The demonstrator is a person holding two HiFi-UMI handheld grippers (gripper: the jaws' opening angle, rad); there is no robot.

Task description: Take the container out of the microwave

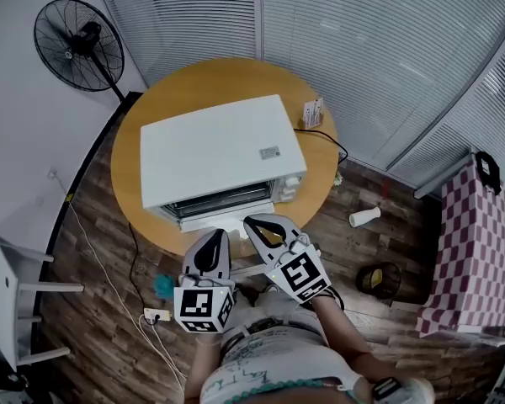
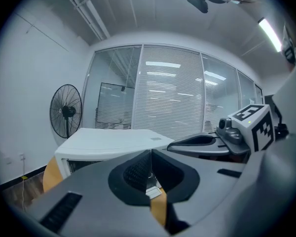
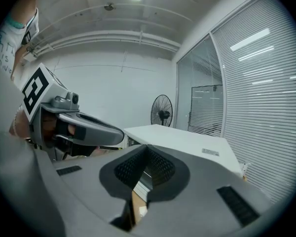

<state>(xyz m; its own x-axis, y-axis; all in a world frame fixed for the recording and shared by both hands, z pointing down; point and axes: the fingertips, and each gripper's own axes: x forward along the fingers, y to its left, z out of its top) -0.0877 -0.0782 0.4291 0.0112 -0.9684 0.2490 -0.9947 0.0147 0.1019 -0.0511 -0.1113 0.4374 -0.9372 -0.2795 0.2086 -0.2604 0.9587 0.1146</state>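
A white microwave (image 1: 223, 148) stands on a round wooden table (image 1: 135, 133), its dark front facing me. No container shows in any view. My left gripper (image 1: 212, 235) hovers at the table's near edge, just short of the microwave's front, with jaws shut and nothing between them. My right gripper (image 1: 254, 223) is beside it to the right, also shut and empty. In the left gripper view the left gripper (image 2: 150, 155) points at the microwave (image 2: 106, 143), with the right gripper (image 2: 200, 143) alongside. In the right gripper view the right gripper (image 3: 147, 150) faces the microwave (image 3: 187, 143).
A small box (image 1: 313, 112) sits on the table behind the microwave. A standing fan (image 1: 77, 45) is at the far left. On the wood floor lie a white bottle (image 1: 364, 217), a dark basket (image 1: 379, 279) and a power strip (image 1: 156, 315). A checkered cloth (image 1: 475, 259) is at the right.
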